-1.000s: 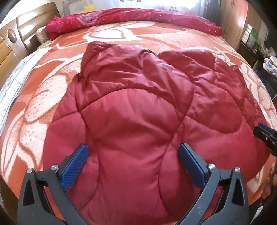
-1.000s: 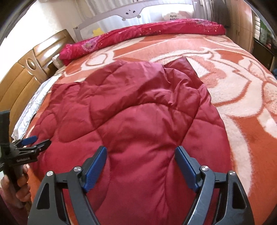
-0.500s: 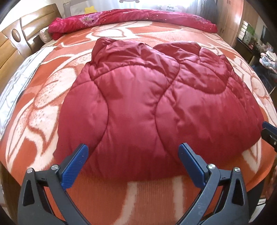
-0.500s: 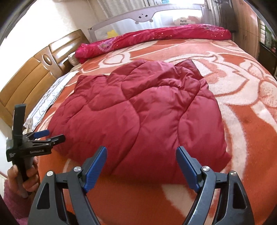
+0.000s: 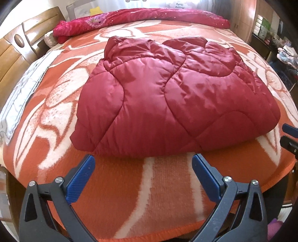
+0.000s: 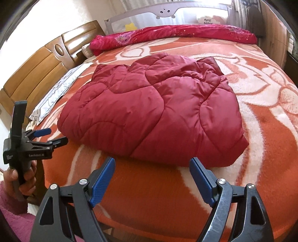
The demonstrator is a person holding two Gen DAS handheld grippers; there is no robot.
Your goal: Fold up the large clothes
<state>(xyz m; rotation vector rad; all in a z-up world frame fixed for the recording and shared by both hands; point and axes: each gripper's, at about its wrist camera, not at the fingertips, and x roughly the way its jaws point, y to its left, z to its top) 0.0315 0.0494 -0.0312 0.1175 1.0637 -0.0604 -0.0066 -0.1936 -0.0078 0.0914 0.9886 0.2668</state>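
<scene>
Now both grippers, left gripper (image 5: 142, 167) and right gripper (image 6: 151, 168), have drawn back off the folded red quilted jacket (image 5: 173, 104) lying on the bed (image 5: 167, 195), jaws wide and empty, suggesting the fold is finished.

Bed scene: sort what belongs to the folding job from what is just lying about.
Part of the job:
- red quilted jacket, lying folded on the bed
- left gripper, open, empty
- right gripper, open, empty

Just lying about:
- orange patterned blanket under the jacket
- rolled red floral quilt at the far edge
- wooden headboard
- grey bed rail
</scene>
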